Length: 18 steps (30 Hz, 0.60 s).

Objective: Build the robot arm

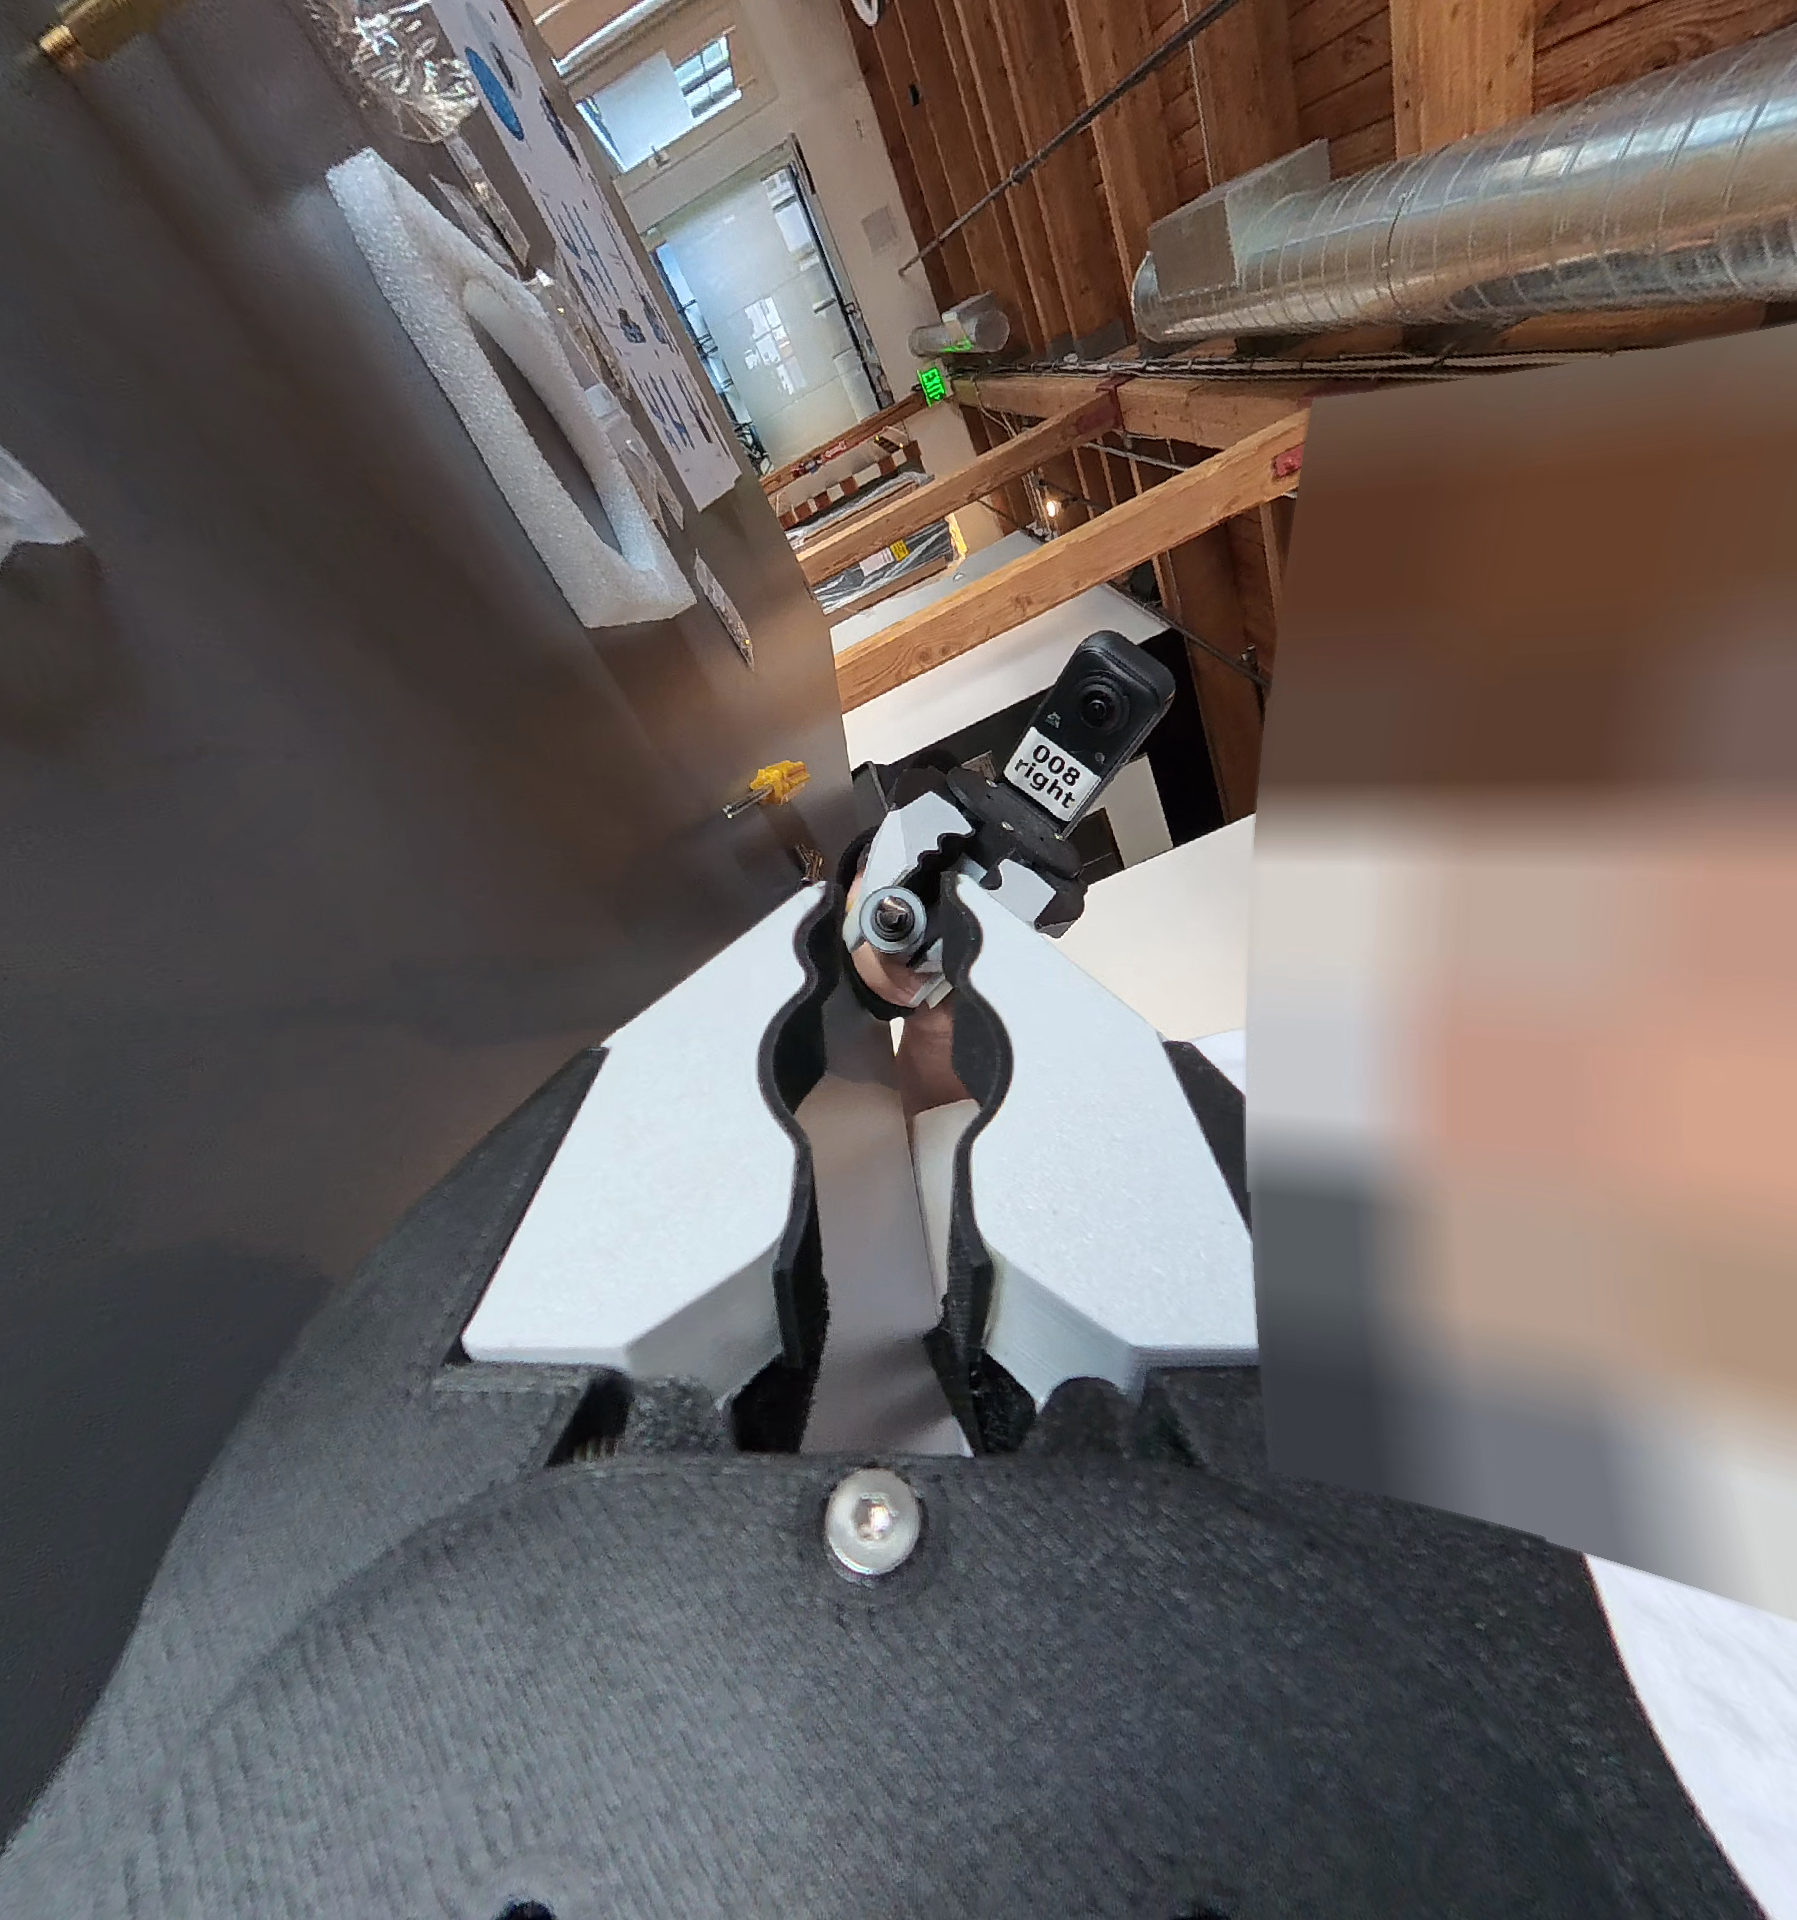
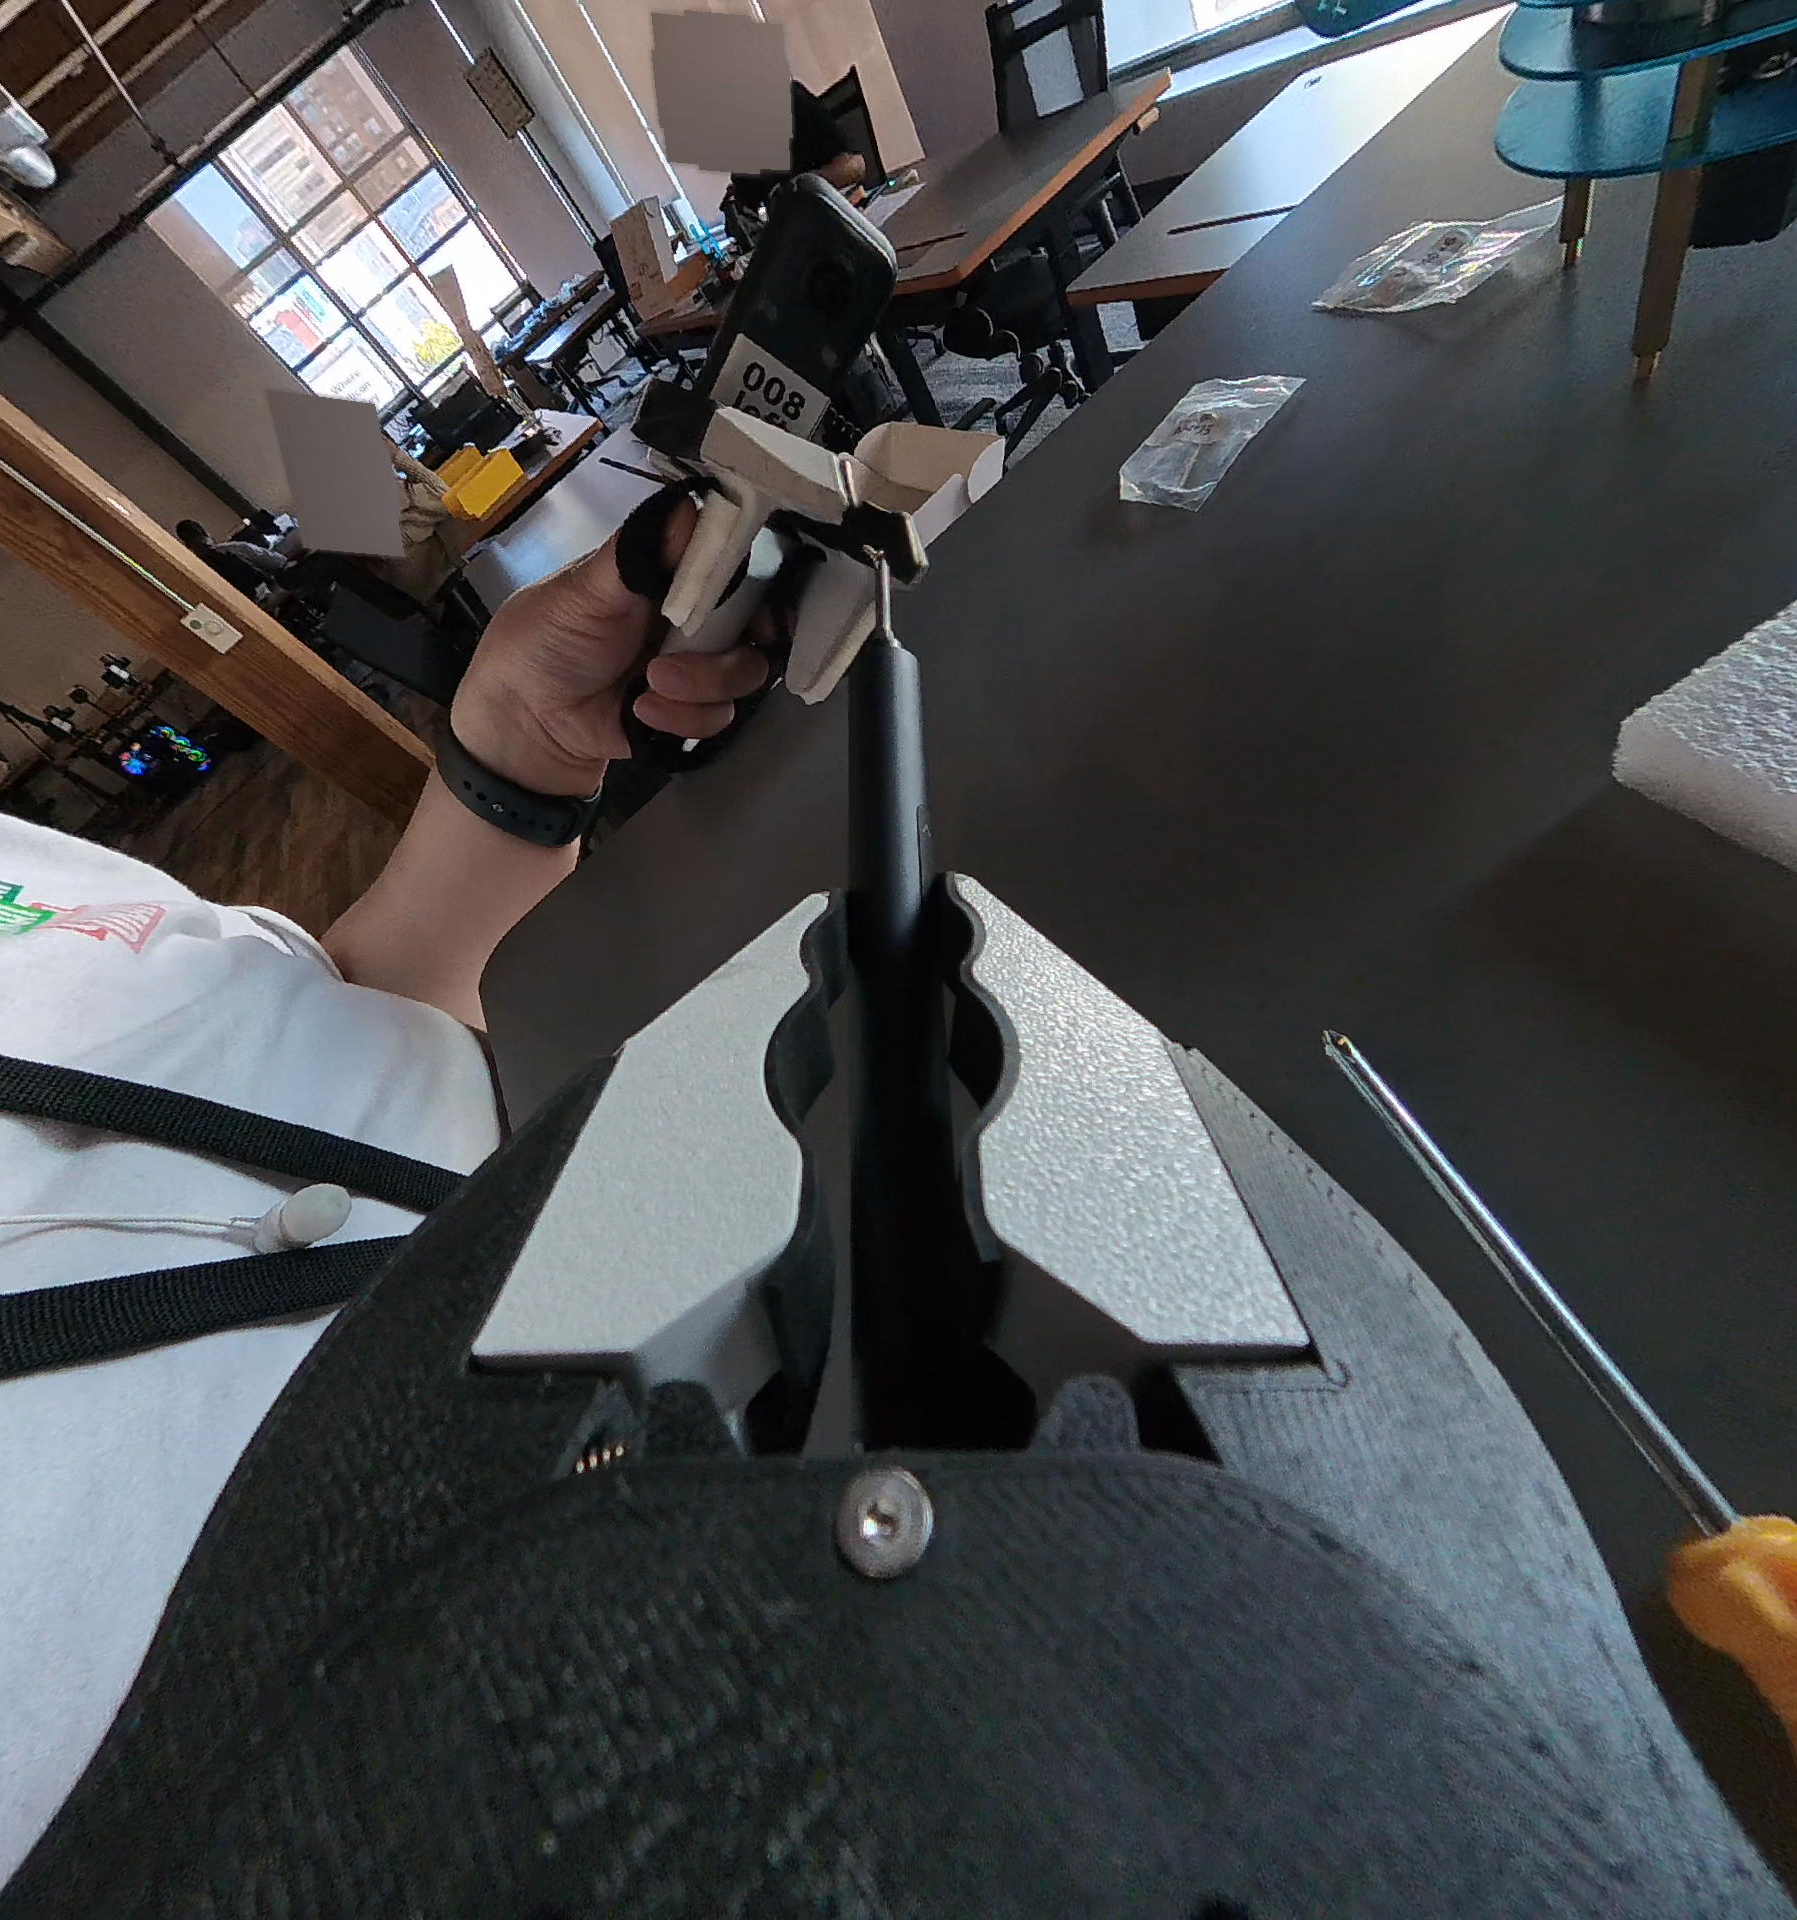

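Note:
My right gripper (image 2: 894, 904) is shut on a slim black powered screwdriver (image 2: 886, 790) that points forward. Its thin metal bit (image 2: 881, 597) reaches the tips of my left gripper (image 2: 873, 540), which a hand holds above the dark table (image 2: 1289, 727). In the left wrist view my left gripper (image 1: 892, 914) has its fingers a narrow gap apart. The screwdriver's nose (image 1: 889, 920) faces the camera just past the tips, held by the right gripper (image 1: 961, 862). I cannot tell whether the left fingers pinch the bit.
An orange-handled screwdriver (image 2: 1767, 1631) lies at the right, by a white foam block (image 2: 1756, 727). Farther off are two clear plastic bags (image 2: 1200, 436), a small open white box (image 2: 925, 468) and a blue tiered stand (image 2: 1642, 104) on brass legs. The foam frame (image 1: 520, 395) shows in the left view. The gap from one gripper's tips to the other's is roughly 10 centimetres. My right gripper's tips are some 12 centimetres from the white foam block (image 2: 1756, 727).

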Each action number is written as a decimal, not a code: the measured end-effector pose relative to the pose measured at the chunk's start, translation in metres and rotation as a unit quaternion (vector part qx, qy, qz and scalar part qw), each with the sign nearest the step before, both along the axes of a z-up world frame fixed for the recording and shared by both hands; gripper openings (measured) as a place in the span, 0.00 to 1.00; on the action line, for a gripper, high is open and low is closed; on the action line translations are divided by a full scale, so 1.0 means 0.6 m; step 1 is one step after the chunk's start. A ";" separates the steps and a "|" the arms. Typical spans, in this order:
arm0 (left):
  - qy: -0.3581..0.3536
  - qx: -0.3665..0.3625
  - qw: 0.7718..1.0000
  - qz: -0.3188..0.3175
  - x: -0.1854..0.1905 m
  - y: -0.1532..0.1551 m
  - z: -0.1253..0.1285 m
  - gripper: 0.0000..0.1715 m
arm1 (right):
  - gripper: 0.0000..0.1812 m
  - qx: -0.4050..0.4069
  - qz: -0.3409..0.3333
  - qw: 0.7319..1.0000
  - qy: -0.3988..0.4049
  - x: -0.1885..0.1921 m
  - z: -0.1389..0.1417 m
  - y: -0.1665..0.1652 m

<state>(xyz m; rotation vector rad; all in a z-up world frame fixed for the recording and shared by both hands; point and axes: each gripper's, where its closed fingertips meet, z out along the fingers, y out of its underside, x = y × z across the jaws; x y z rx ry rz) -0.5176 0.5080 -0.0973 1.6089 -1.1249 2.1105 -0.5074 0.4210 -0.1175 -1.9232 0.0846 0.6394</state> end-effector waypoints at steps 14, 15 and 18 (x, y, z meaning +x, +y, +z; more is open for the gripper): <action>-0.074 0.142 0.985 0.071 0.001 0.012 0.017 0.11 | 0.09 0.011 0.006 0.996 0.094 0.007 0.013 -0.003; -0.069 0.144 0.985 0.067 0.003 0.009 0.014 0.11 | 0.09 0.011 0.007 0.996 0.094 0.006 0.013 -0.003; -0.069 0.141 0.985 0.065 0.006 0.005 0.014 0.11 | 0.09 0.010 0.009 0.996 0.091 0.005 0.012 -0.003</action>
